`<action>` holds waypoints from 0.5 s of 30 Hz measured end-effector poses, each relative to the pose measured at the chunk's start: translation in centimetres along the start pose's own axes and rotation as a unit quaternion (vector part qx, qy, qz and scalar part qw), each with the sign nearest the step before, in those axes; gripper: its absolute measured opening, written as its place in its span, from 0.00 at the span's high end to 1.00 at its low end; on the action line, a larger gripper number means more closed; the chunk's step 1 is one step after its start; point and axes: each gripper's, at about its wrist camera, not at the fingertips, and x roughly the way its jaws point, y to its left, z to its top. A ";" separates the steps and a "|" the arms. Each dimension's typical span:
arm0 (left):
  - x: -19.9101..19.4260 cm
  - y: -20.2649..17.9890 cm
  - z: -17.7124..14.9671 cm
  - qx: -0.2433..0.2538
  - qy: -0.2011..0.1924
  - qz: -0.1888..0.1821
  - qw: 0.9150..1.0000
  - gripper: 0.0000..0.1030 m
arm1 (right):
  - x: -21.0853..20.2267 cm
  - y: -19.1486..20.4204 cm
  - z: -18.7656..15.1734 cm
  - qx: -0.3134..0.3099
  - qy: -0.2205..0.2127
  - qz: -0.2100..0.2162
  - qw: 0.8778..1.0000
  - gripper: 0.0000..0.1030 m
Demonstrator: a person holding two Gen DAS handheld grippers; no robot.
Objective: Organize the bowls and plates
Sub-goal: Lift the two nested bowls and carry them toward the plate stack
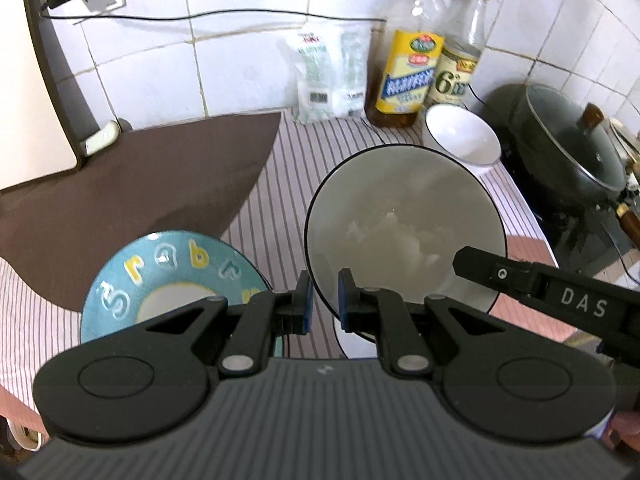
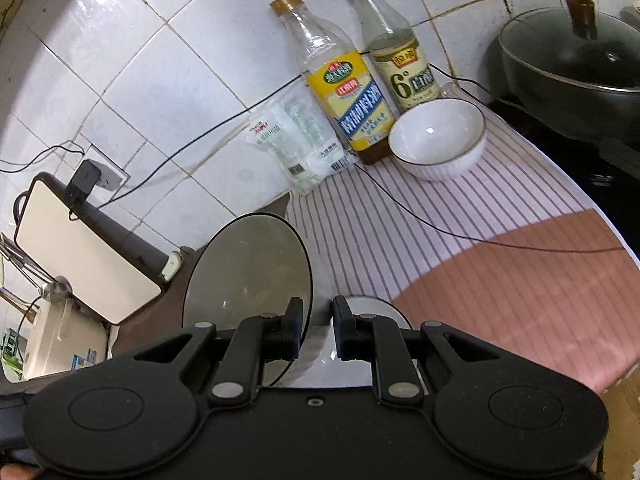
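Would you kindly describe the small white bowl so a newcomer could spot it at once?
Find the tiled wall behind the striped cloth. Two bottles stand there; the white bowl sits upright just before them. Unlike the grey plate, it is deep, ribbed outside and untouched.

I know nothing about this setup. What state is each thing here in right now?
Gray plate: tilted up, rim between both grippers' fingers.
Left gripper: narrow gap around the rim; whether it is clamped is unclear.
Right gripper: likewise.
Blue plate: lying on the striped cloth.
White bowl: upright, empty.
Pan: covered.
Oil bottle: capped, nearly empty.
Vinegar bottle: capped.
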 end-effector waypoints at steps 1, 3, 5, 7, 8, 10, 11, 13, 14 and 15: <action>0.0 -0.1 -0.3 0.001 0.002 -0.001 1.000 0.89 | -0.2 -0.2 -0.3 -0.001 0.001 -0.002 1.000 0.81; 0.2 -0.5 -0.8 0.004 0.008 -0.004 1.000 0.89 | -0.4 -0.7 -0.7 0.001 0.002 -0.005 1.000 0.81; 0.6 -0.8 -1.2 0.004 0.015 -0.009 1.000 0.89 | -0.4 -1.3 -1.1 0.006 0.004 -0.008 1.000 0.81; 1.0 -1.1 -1.7 0.004 0.020 -0.013 1.000 0.89 | -0.4 -1.7 -1.6 0.008 0.005 -0.013 1.000 0.81; 1.3 -1.2 -1.9 0.004 0.024 -0.014 1.000 0.89 | -0.3 -2.0 -1.8 0.009 0.007 -0.016 1.000 0.81; 1.8 -1.3 -2.2 0.002 0.031 -0.017 0.999 0.89 | -0.1 -2.3 -2.2 0.007 0.011 -0.023 1.000 0.81; 2.1 -1.4 -2.4 0.001 0.035 -0.020 0.999 0.89 | 0.0 -2.4 -2.4 0.006 0.012 -0.026 1.000 0.81; 2.5 -1.4 -2.6 0.000 0.039 -0.023 0.999 0.89 | 0.2 -2.5 -2.6 0.001 0.013 -0.031 0.999 0.81; 2.6 -1.4 -2.7 0.000 0.041 -0.025 0.999 0.89 | 0.3 -2.5 -2.7 -0.004 0.012 -0.034 0.999 0.81; 2.8 -1.3 -2.8 -0.001 0.042 -0.027 0.999 0.89 | 0.3 -2.4 -2.8 -0.009 0.012 -0.036 0.999 0.81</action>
